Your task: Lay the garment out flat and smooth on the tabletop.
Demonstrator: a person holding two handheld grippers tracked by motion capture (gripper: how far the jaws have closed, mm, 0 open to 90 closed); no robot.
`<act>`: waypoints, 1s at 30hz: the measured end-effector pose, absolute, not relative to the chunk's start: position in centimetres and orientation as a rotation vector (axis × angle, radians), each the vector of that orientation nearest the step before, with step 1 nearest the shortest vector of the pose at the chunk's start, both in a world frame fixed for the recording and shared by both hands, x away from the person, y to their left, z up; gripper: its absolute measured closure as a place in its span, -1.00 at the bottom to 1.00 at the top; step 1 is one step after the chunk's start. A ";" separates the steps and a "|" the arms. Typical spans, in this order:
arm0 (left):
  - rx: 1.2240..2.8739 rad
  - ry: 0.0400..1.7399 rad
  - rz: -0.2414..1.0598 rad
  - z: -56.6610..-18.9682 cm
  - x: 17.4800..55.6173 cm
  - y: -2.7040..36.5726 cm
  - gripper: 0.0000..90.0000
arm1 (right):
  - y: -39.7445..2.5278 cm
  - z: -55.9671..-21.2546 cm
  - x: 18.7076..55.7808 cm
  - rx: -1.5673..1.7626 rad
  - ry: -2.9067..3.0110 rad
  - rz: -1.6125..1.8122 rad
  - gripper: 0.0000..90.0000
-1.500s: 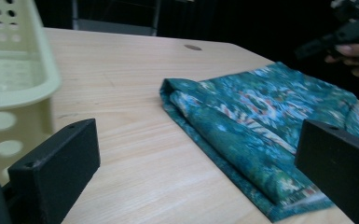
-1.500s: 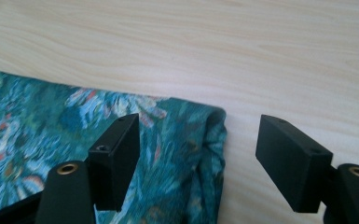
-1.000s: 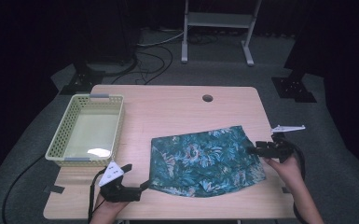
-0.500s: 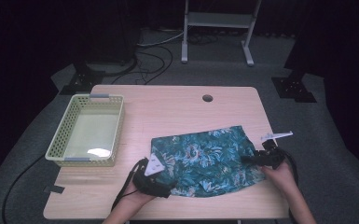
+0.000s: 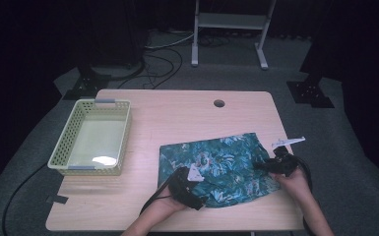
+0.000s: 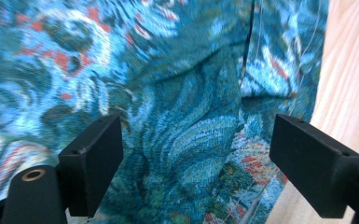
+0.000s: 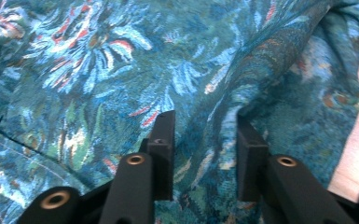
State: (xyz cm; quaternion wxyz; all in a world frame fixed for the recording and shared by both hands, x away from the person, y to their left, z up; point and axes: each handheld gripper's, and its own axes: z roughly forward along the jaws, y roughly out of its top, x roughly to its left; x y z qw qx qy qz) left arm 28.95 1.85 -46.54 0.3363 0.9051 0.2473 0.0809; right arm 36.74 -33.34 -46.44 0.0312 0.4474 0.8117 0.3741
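A teal floral cloth (image 5: 221, 157) lies spread on the near right part of the wooden table (image 5: 177, 113). My left gripper (image 5: 199, 196) rests at the cloth's near left edge. In the left gripper view its jaws stand wide apart just over the cloth (image 6: 177, 70), so the left gripper (image 6: 196, 140) is open. My right gripper (image 5: 261, 166) is at the cloth's right edge. In the right gripper view a raised fold of the cloth (image 7: 121, 60) runs between the close-set jaws of the right gripper (image 7: 205, 126), which is shut on that fold.
A pale yellow mesh basket (image 5: 59, 157) stands on the left side of the table. A round hole (image 5: 219, 103) sits near the far edge. Bare wood lies between basket and cloth. Dark floor, cables and a stand leg (image 5: 261, 49) lie beyond.
My left gripper moved right from the near left of the table onto the cloth's near edge. My right gripper came inward and down onto the cloth's right edge.
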 end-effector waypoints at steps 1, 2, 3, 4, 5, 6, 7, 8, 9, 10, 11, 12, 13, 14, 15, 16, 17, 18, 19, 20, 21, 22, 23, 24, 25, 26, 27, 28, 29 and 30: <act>2.370 0.640 0.216 -46.6 29.0 1.7 -0.59 | -33.3 -46.4 36.7 1.378 2.501 1.152 0.59; 2.368 0.640 0.222 -46.7 28.9 1.6 -0.45 | -33.2 -46.3 36.7 1.376 2.501 1.143 0.62; 2.375 0.642 0.231 -46.7 29.0 1.5 -0.41 | -33.2 -46.3 36.8 1.368 2.506 1.147 0.64; 2.373 0.652 0.239 -46.7 29.1 1.5 -0.32 | -33.1 -46.2 36.8 1.365 2.507 1.148 0.64; 2.375 0.653 0.252 -46.7 29.2 1.5 -0.25 | -33.0 -46.1 36.8 1.362 2.506 1.143 0.64; 2.382 0.662 0.276 -46.7 29.3 1.5 -0.19 | -32.9 -46.0 37.0 1.359 2.507 1.150 0.64; 2.387 0.664 0.283 -46.7 29.3 1.5 -0.19 | -32.9 -46.0 37.0 1.359 2.507 1.150 0.64; 2.386 0.663 0.281 -46.7 29.4 1.4 -0.17 | -32.9 -46.0 37.0 1.359 2.506 1.151 0.65; 2.388 0.653 0.281 -46.7 29.3 1.4 -0.17 | -32.8 -45.9 37.0 1.361 2.505 1.153 0.65; 2.393 0.641 0.279 -46.6 29.3 1.3 -0.12 | -32.8 -45.9 37.0 1.359 2.508 1.153 0.65; 2.397 0.640 0.281 -46.6 29.3 1.3 -0.08 | -32.7 -46.0 37.0 1.352 2.512 1.149 0.69; 2.399 0.638 0.274 -46.5 29.3 1.3 -0.04 | -32.6 -46.0 37.1 1.350 2.517 1.148 0.70; 2.397 0.640 0.262 -46.5 29.4 1.3 0.03 | -32.5 -46.0 37.1 1.352 2.521 1.144 0.71; 2.396 0.645 0.266 -46.5 29.4 1.3 0.08 | -32.4 -46.0 37.1 1.350 2.524 1.141 0.71; 2.392 0.650 0.264 -46.5 29.5 1.3 0.16 | -32.4 -46.0 37.1 1.350 2.528 1.137 0.78; 2.389 0.651 0.256 -46.4 29.6 1.4 0.25 | -32.4 -46.0 37.1 1.346 2.526 1.146 0.78; 2.387 0.658 0.250 -46.4 29.7 1.5 0.28 | -32.4 -45.9 37.1 1.346 2.525 1.153 0.78; 2.386 0.660 0.247 -46.4 29.7 1.6 0.31 | -32.4 -45.9 37.2 1.343 2.525 1.154 0.83; 2.389 0.655 0.258 -46.3 29.7 1.6 0.36 | -32.4 -45.8 37.1 1.339 2.522 1.154 0.84; 2.385 0.655 0.268 -46.3 29.7 1.7 0.58 | -32.4 -45.6 37.1 1.335 2.518 1.160 0.92; 2.389 0.648 0.267 -46.2 29.7 1.7 0.58 | -32.4 -45.6 37.1 1.335 2.518 1.160 0.92; 2.395 0.643 0.274 -46.2 29.6 1.8 0.70 | -32.4 -45.5 37.1 1.334 2.522 1.160 0.95; 2.400 0.633 0.283 -46.2 29.6 1.8 0.80 | -32.4 -45.5 37.1 1.326 2.526 1.160 0.98; 2.401 0.627 0.286 -46.2 29.5 1.8 0.89 | -32.3 -45.5 37.1 1.324 2.532 1.156 0.98; 2.402 0.623 0.287 -46.1 29.5 1.9 0.95 | -32.3 -45.5 37.1 1.320 2.541 1.156 0.98; 2.406 0.615 0.295 -46.1 29.4 1.9 0.97 | -32.1 -45.5 37.0 1.309 2.551 1.153 0.98; 2.404 0.612 0.303 -46.0 29.2 2.0 0.98 | -32.0 -45.5 36.9 1.301 2.559 1.145 0.98; 2.399 0.609 0.311 -45.9 29.0 2.0 0.99 | -31.9 -45.6 36.7 1.296 2.567 1.140 0.99; 2.399 0.603 0.309 -45.7 28.8 2.0 1.00 | -31.8 -45.6 36.5 1.286 2.571 1.139 0.99; 2.395 0.598 0.307 -45.5 28.5 2.0 1.00 | -31.8 -45.6 36.1 1.282 2.576 1.135 0.99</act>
